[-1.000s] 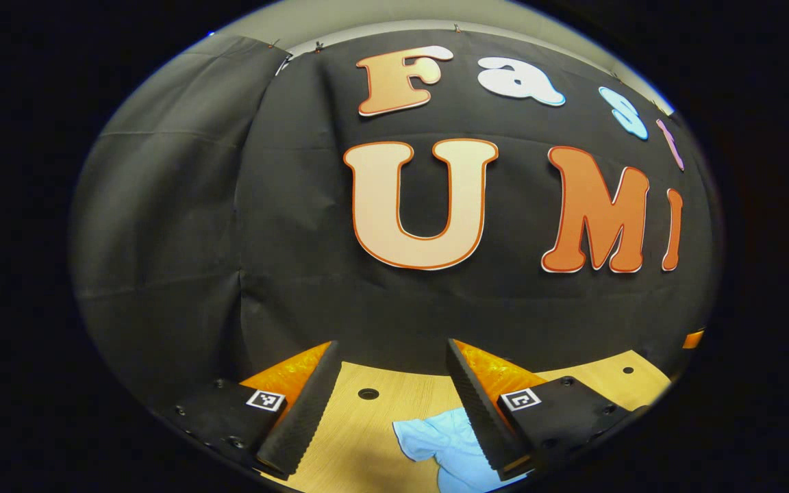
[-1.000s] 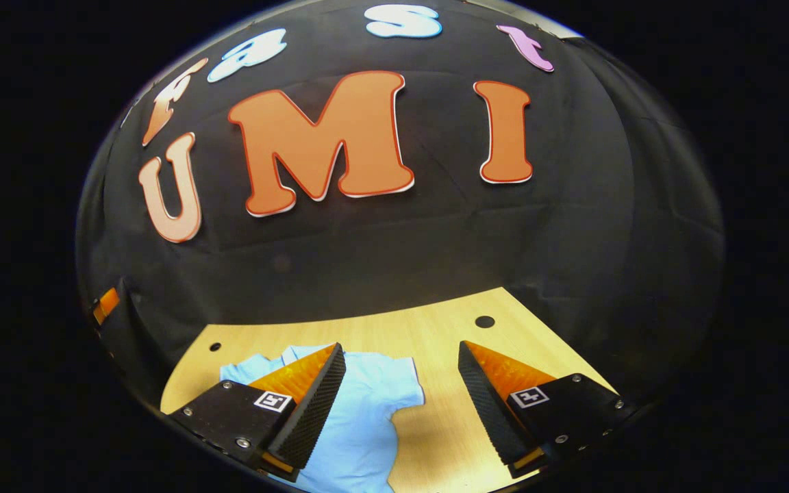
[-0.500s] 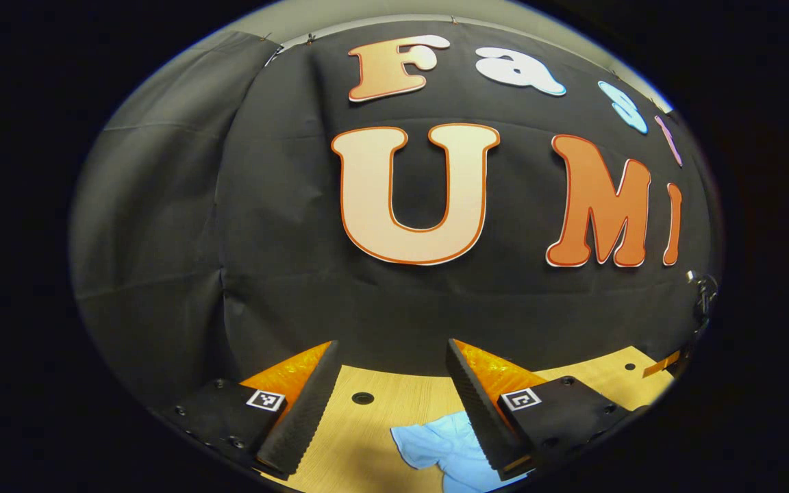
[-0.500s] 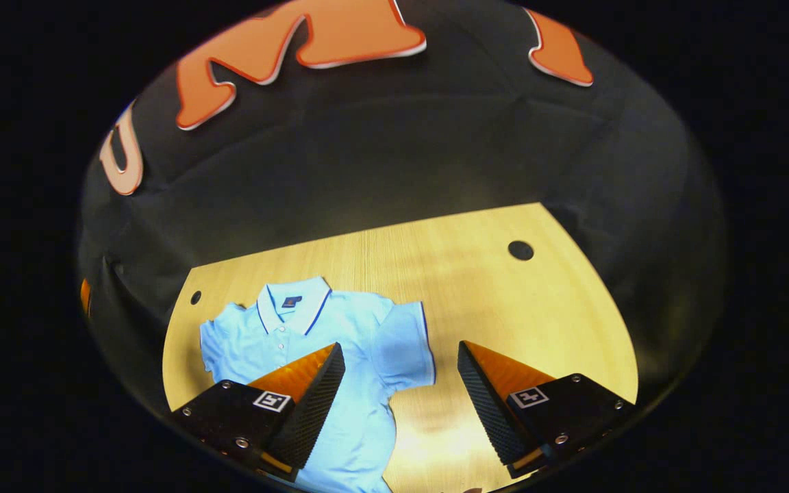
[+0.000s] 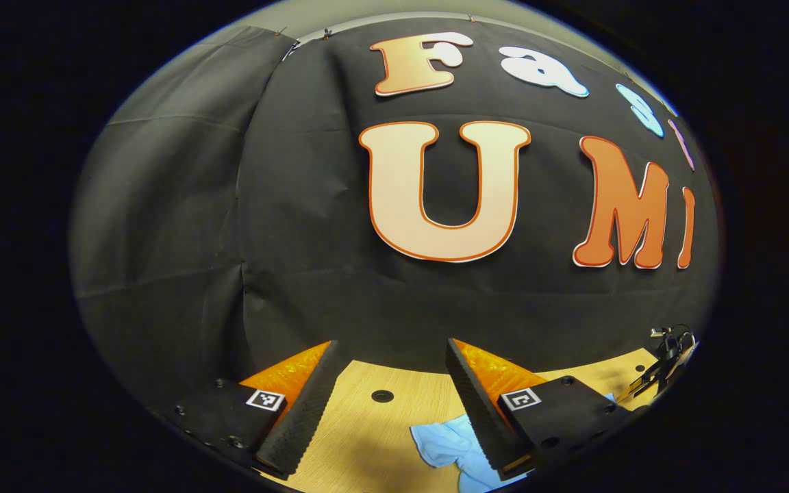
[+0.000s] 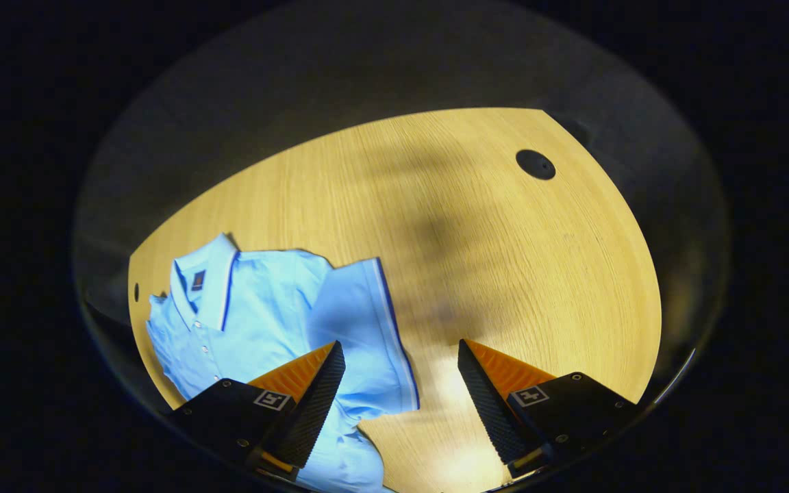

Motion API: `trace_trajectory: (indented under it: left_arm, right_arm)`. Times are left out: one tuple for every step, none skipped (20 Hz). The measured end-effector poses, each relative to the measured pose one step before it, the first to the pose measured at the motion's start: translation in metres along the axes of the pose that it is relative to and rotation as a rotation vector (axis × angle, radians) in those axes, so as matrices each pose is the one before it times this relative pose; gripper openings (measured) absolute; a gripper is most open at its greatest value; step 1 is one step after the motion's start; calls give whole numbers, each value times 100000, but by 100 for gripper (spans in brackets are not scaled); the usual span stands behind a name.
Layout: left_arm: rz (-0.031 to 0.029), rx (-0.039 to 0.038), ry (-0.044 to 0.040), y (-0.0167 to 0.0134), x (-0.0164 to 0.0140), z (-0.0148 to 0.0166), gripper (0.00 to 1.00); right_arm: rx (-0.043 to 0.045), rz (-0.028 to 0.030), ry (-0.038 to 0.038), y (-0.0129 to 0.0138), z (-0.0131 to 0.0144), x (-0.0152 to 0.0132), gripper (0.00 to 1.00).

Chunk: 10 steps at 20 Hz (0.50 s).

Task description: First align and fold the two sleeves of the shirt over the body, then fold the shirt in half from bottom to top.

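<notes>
Light blue shirt (image 6: 257,322), white dark-edged collar (image 6: 213,281); light wood-grain table (image 6: 490,260)

A recording booth, not a home: black cloth wall (image 5: 298,274) hung behind a bare wooden tabletop (image 6: 477,246) with a round cable hole (image 6: 535,164).

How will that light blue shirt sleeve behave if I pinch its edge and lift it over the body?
Likely floppy: the shirt lies flat with soft wrinkles on the table, so the sleeve should drape and sag from a pinch. Probably light; thin fabric. It may drag the body along, since nothing pins it. The right gripper stands open above the sleeve edge.
</notes>
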<state>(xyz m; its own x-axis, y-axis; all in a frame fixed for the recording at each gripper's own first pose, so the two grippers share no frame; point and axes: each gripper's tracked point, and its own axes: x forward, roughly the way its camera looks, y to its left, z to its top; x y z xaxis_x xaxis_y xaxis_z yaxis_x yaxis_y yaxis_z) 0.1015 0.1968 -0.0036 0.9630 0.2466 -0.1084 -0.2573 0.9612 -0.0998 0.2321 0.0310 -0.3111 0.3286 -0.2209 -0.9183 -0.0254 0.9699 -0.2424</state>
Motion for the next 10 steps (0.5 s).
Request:
trace_trajectory:
  left_arm:
    - [456, -113, 769, 183, 176, -297, 99]
    - [271, -265, 622, 201, 142, -458, 99]
    - [404, -268, 667, 176, 133, -266, 99]
    - [178, -267, 832, 72, 55, -384, 99]
    - [276, -110, 703, 48, 210, -211, 99]
    - [298, 79, 404, 60, 35, -125, 100]
    - [64, 131, 95, -3, 163, -1, 99]
    - [-37, 241, 17, 5, -101, -67, 99]
    - [112, 211, 84, 31, 40, -90, 98]
    - [-43, 139, 323, 37, 131, -68, 96]
  right_arm:
    - [-137, -919, 1530, -249, -341, 259, 100]
    - [-735, 219, 1106, 90, -99, 214, 100]
    - [-613, 292, 845, 140, -170, 123, 100]
    - [-14, -260, 1047, 112, -183, 101, 100]
    - [36, -95, 1172, 27, -202, 140, 100]
    - [-467, 123, 1006, 50, -138, 94, 100]
    - [-613, -530, 1569, -30, -320, 112, 100]
    - [-869, -1140, 1043, -93, -332, 54, 99]
    - [-709, -2224, -1200, -247, 149, 417, 94]
    - [-297, -906, 347, -293, -60, -12, 80]
